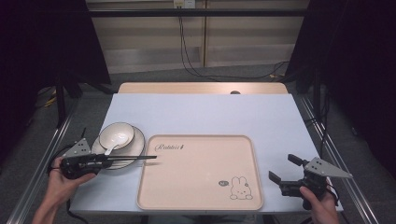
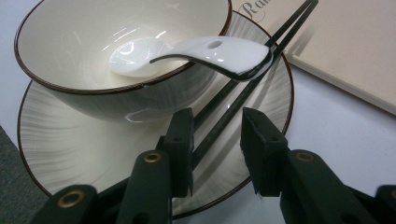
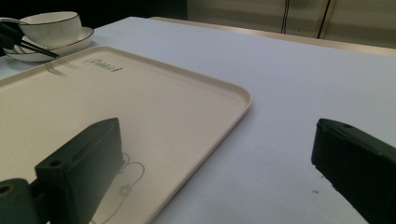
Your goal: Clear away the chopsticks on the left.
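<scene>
Across the plate (image 2: 70, 149) at the surface's left, the black chopsticks (image 2: 233, 100) point their long axis toward the tray (image 1: 201, 172), their near ends between the left hand-held gripper (image 2: 217, 140), whose jaws stand slightly parted around them. Right hand-held gripper (image 1: 284, 169), spread wide, sits well apart beyond the tray's far side, so the left is nearer.

White table (image 1: 261, 116): plate (image 1: 136, 142), beige tray (image 1: 196, 177).

Wide-apart jaws over beige tray (image 3: 140, 98), white table (image 3: 289, 70)
</scene>
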`<control>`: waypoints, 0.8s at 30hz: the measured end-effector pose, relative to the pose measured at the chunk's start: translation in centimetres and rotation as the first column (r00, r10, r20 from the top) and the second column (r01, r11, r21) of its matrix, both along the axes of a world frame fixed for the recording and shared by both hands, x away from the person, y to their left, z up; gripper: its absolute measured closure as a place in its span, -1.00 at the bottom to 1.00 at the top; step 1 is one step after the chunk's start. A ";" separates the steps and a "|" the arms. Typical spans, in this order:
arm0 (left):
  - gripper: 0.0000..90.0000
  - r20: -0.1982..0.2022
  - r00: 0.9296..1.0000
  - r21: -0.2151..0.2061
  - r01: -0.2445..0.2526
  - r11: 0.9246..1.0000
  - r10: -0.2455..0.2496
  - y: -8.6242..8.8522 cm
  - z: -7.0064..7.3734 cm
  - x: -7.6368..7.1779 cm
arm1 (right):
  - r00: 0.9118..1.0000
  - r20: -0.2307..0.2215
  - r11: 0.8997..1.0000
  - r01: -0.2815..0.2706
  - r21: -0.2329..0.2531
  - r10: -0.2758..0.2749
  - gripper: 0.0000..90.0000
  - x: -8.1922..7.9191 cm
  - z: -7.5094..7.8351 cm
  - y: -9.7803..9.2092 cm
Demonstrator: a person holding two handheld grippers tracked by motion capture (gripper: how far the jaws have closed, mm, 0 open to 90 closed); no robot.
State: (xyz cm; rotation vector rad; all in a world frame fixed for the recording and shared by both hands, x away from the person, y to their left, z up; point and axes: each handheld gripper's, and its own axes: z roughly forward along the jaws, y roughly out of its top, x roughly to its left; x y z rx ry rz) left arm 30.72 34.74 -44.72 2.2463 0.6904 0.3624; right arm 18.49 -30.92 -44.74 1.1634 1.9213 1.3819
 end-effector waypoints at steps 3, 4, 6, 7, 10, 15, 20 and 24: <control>0.50 -0.008 1.000 0.015 0.021 1.000 -0.020 -0.3 -0.1 0.1 | 1.000 0.000 1.000 0.000 0.001 0.000 -0.96 0.0 0.0 0.0; 0.51 -0.012 1.000 0.003 0.020 1.000 -0.020 -0.4 -0.2 0.1 | 1.000 -0.002 1.000 0.001 0.002 -0.001 -0.96 0.0 0.0 0.0; 0.52 -0.018 0.999 0.023 0.037 0.999 -0.037 -0.5 -0.2 0.2 | 1.000 -0.001 1.000 0.004 -0.001 -0.004 -0.96 0.1 0.0 0.0; 0.52 -0.019 0.999 0.031 0.040 0.999 -0.040 -0.7 -0.3 0.3 | 1.000 -0.002 1.000 0.004 0.001 -0.004 -0.96 0.0 0.0 0.0; 0.56 -0.029 0.999 0.034 0.046 0.998 -0.045 -0.9 -0.2 0.4 | 1.000 0.000 1.000 0.005 0.002 -0.005 -0.96 0.0 0.0 0.0; 0.69 -0.069 0.993 0.046 0.094 0.994 -0.091 -1.2 -0.2 0.9 | 1.000 -0.002 1.000 0.010 0.000 -0.010 -0.96 0.1 0.0 -0.1; 0.88 -0.096 0.989 0.034 0.115 0.993 -0.111 -1.5 -0.1 1.0 | 1.000 0.000 1.000 0.009 -0.003 -0.009 -0.96 0.1 -0.1 -0.1; 0.90 -0.108 0.988 0.028 0.112 0.993 -0.109 -1.5 -0.1 0.9 | 1.000 -0.004 1.000 0.011 0.000 -0.011 -0.96 0.1 0.0 -0.1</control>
